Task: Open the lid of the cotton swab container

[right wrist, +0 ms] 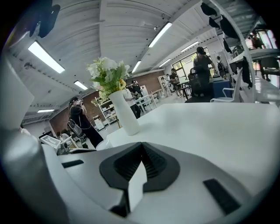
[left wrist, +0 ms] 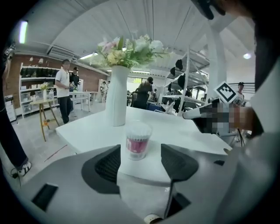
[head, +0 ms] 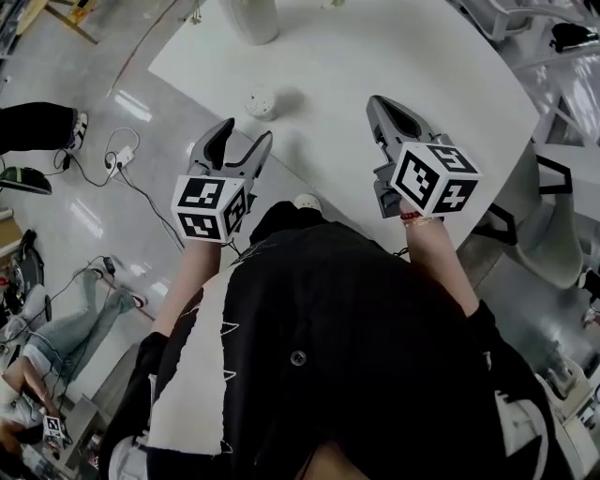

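The cotton swab container (head: 261, 103), a small clear round tub with a white lid and a pink label, stands upright near the left edge of the white table (head: 394, 56). My left gripper (head: 246, 139) hovers just short of it over the table edge, jaws open and empty. In the left gripper view the container (left wrist: 138, 141) sits on the table (left wrist: 87, 127), centred in the gap of that gripper (left wrist: 141, 161) but beyond the pads. My right gripper (head: 382, 105) is shut and empty over the table, to the container's right. In the right gripper view that gripper (right wrist: 141, 151) shows pads pressed together.
A tall white vase (head: 251, 19) stands behind the container and holds flowers (left wrist: 131, 48); the vase (right wrist: 124, 111) also shows in the right gripper view. Cables (head: 122, 159) lie on the floor at left. A grey chair (head: 553, 234) stands by the table's right side. People stand in the background.
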Available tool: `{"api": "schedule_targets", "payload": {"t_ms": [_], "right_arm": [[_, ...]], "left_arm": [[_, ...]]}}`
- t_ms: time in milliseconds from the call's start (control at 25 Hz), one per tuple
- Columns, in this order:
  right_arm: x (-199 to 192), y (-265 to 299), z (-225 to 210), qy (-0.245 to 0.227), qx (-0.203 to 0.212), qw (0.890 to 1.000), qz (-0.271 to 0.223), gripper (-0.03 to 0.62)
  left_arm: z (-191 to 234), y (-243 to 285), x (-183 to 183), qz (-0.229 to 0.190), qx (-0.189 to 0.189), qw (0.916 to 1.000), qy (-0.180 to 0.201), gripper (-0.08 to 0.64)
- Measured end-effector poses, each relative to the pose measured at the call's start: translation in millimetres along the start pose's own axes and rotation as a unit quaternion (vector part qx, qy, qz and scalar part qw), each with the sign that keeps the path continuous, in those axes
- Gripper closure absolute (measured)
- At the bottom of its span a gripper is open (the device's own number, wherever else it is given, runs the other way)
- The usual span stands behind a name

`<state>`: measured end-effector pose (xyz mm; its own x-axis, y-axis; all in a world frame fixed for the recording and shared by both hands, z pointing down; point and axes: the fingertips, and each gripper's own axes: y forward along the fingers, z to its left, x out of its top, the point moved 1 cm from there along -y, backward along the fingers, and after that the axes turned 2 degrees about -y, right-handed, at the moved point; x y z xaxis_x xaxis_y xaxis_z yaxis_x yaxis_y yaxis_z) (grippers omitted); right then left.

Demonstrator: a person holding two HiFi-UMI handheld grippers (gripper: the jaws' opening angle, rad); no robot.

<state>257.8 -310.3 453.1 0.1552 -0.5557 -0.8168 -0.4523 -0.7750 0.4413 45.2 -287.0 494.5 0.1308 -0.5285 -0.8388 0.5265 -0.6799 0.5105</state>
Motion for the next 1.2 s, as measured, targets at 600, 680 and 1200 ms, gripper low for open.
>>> {"api": "schedule_targets", "payload": {"t_ms": [600, 680, 1200], "right_arm": [[-5.8, -7.3, -15.3, 0.036, -0.038, 0.999, -0.004, 0.588], [-5.4, -7.4, -16.7, 0.039, -0.039, 0.998, -0.006, 0.588], [-5.8, -24.3, -26.0, 0.043, -0.059, 0.997, -0.016, 0.588]], "left_arm": [[18.8, 31.0, 2.2, 0.041, 0.004, 0.9972, 0.062, 0.259], [19.6, 33.3, 2.8, 0.044, 0.005, 0.997, 0.064, 0.259], [22.7, 43.4, 3.6, 0.043, 0.022, 0.9968, 0.063, 0.261]]}}
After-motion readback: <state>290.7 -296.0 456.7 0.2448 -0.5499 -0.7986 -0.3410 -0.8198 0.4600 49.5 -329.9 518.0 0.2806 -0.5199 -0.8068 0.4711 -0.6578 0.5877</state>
